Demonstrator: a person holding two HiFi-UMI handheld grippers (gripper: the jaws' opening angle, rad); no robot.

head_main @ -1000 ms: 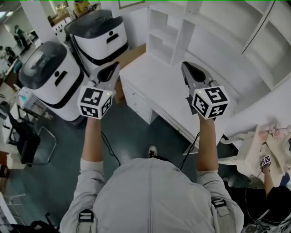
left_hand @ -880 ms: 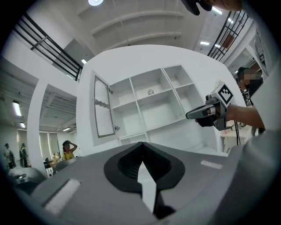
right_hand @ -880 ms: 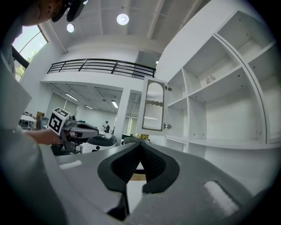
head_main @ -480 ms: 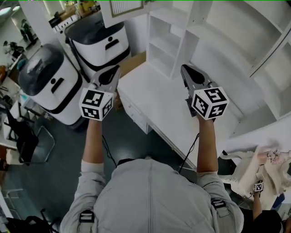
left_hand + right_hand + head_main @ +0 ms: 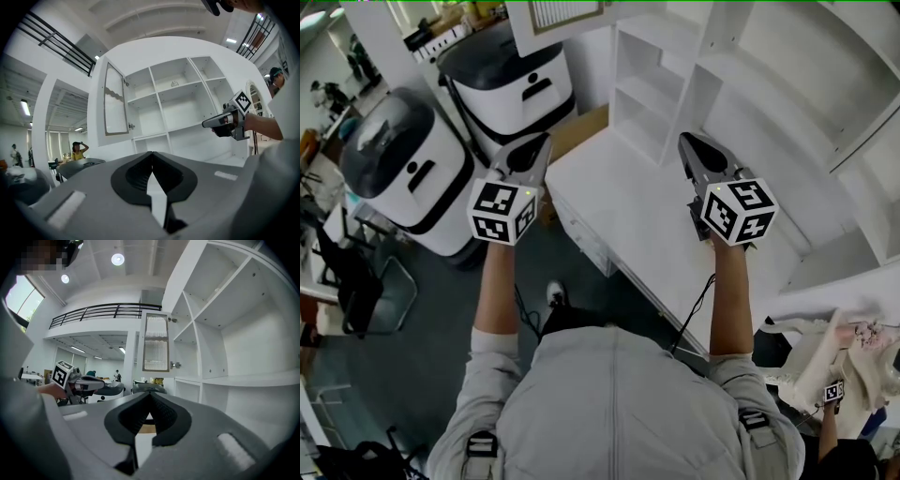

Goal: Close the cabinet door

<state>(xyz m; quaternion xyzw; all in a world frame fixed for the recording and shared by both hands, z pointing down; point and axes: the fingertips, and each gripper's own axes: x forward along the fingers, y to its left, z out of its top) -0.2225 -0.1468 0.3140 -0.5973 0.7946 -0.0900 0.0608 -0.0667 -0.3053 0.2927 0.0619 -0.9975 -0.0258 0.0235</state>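
Two grippers reach out toward a white cabinet with its door open.

Head view: the left gripper (image 5: 540, 142) and the right gripper (image 5: 684, 141) point level, well apart from each other, the right one over the white bench (image 5: 619, 202); the cabinet door (image 5: 555, 13) hangs open at the top, left of the shelves (image 5: 642, 84). Left gripper view: its fingers (image 5: 133, 176) are closed with nothing in them, and the door stands swung out to the left of the shelves. Right gripper view: its fingers (image 5: 164, 416) are pressed together too, holding nothing; the door with its ribbed glass is ahead, and nothing touches it.
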